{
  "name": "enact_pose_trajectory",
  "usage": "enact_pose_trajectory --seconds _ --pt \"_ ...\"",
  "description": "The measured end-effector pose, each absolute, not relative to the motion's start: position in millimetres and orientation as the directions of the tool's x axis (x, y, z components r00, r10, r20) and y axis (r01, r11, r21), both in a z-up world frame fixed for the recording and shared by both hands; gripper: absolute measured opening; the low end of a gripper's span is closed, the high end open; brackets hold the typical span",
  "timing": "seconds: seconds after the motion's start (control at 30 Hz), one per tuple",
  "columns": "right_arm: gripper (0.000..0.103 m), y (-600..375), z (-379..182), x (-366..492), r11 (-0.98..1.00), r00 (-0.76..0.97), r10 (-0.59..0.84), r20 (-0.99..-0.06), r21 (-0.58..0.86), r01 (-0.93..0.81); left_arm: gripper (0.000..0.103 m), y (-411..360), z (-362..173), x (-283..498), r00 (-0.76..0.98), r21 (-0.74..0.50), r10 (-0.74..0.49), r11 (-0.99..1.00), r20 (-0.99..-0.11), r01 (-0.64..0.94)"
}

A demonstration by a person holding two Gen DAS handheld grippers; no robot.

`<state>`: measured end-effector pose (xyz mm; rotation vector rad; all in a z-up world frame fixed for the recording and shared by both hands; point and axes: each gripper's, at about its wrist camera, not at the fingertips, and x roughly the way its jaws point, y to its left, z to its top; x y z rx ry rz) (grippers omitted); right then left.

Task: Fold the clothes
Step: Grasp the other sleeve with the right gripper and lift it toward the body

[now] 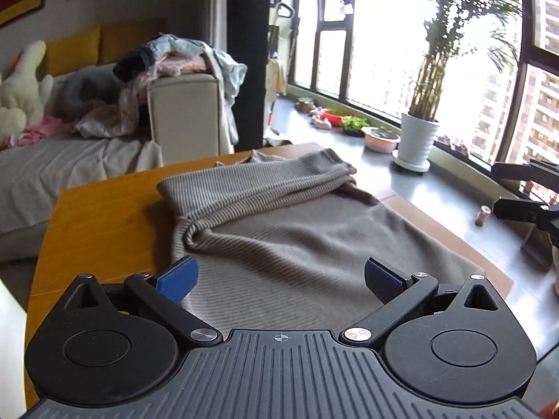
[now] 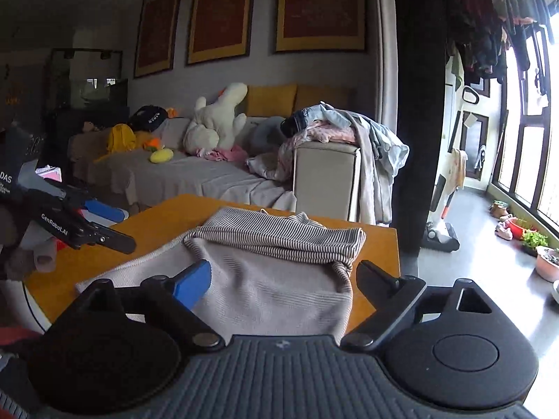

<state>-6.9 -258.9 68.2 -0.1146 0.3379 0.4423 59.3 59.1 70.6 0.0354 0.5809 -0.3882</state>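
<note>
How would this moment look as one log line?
task: fold clothes | left gripper: open, empty | right gripper: open, empty | ribbed garment: partly folded, on wooden table

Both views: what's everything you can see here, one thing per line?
sweater: one, grey-beige ribbed, spread on the table, top part folded over
table: one, orange-brown wood, under the sweater
sofa: one, grey cover, behind the table
clothes pile: one heap, pink, blue and grey, on the sofa arm
plush toy: one large, white, on the sofa
cushions: two, yellow, against the sofa back
pictures: three, red with gold frames, on the wall
potted palm: one, green in a white pot, on the window ledge
hanging clothes: several, dark, by the window
left gripper: one, black with blue pads, open above the sweater
right gripper: one, black, open above the sweater
</note>
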Motion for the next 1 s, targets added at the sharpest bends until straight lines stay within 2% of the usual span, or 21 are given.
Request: enact_pose_trajectory --seconds 0.13,0.17,0.2,0.27,0.3,0.53,0.67,0.9,0.97,1.0 --pt "0.096 -231 65 48 0.9 0.856 0.364 -0.366 -0.098 -0.425 0.103 52 69 99 0.788 -0.14 -0.341 0.939 -0.512 0.315" --pt "0.09 -223 63 61 0.901 0.859 0.351 -0.371 -0.114 -0.418 0.103 50 67 109 0.792 -0.153 -0.341 0.939 -0.507 0.307" --pt "0.076 -221 61 73 0.906 0.859 0.343 -0.38 -0.108 -0.41 0.103 47 65 118 0.792 -0.156 -0.341 0.94 -0.506 0.305" --pt "0.059 -221 56 98 0.916 0.855 0.331 -0.4 -0.083 -0.394 0.103 41 61 137 0.79 -0.163 -0.345 0.938 -0.507 0.305" --pt "0.057 -221 53 110 0.92 0.852 0.325 -0.41 -0.071 -0.385 0.103 39 59 146 0.789 -0.171 -0.351 0.936 -0.505 0.307" --pt "0.057 -220 36 196 0.948 0.83 0.286 -0.479 0.012 -0.319 0.103 41 30 225 0.787 -0.261 -0.344 0.935 -0.512 0.239" --pt "0.057 -219 26 245 0.959 0.813 0.266 -0.518 0.057 -0.277 0.103 45 7 248 0.794 -0.223 -0.278 0.957 -0.541 0.184" --pt "0.057 -220 13 273 0.969 0.77 0.189 -0.609 -0.01 -0.246 0.103 46 -2 252 0.798 -0.196 -0.257 0.965 -0.546 0.177" --pt "0.06 -212 28 276 0.955 0.786 0.252 -0.565 0.014 -0.296 0.103 45 -2 252 0.796 -0.197 -0.259 0.964 -0.547 0.178" --pt "0.066 -204 35 280 0.947 0.788 0.28 -0.549 0.02 -0.322 0.103 46 -2 251 0.796 -0.2 -0.261 0.963 -0.546 0.178"
